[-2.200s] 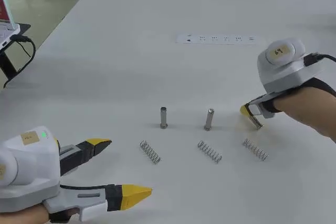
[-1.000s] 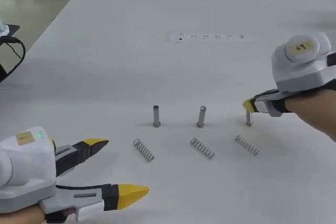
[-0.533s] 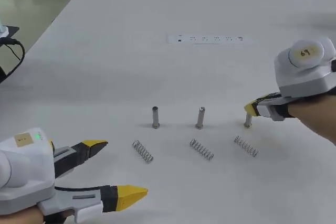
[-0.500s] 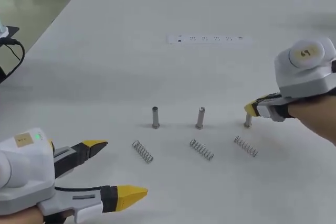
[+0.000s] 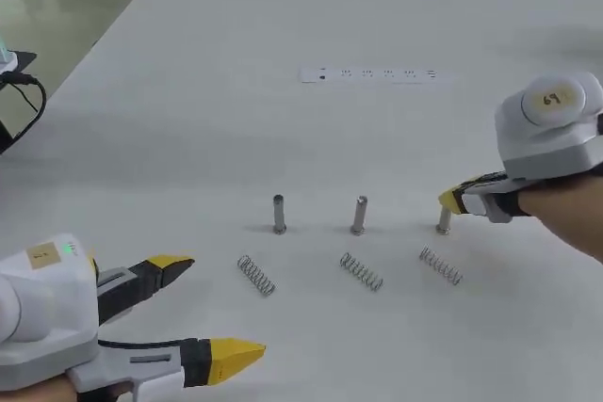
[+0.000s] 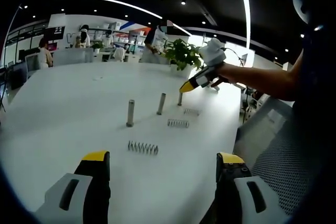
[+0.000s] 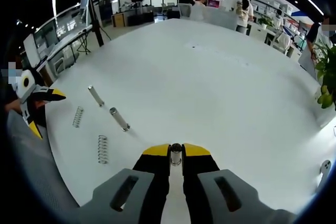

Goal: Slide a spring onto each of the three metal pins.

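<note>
Right gripper [image 5: 447, 201] clamped on rightmost pin [image 5: 444, 223]; left gripper [image 5: 217, 308] jaws apart, empty. Springs [image 5: 361, 271] lie loose alongside, power strip [image 5: 367, 74] beyond.

The table [image 5: 188, 91] is plain white. The left pin [image 5: 279, 214], middle pin [image 5: 360, 216] and right pin [image 5: 444, 222] are silver-grey, like the springs [image 5: 362, 271]. The left gripper [image 5: 219, 308] and right gripper [image 5: 448, 201] have white bodies, grey-and-black jaws and yellow tips. The power strip [image 5: 372, 73], upper centre, is white with dark sockets.
</note>
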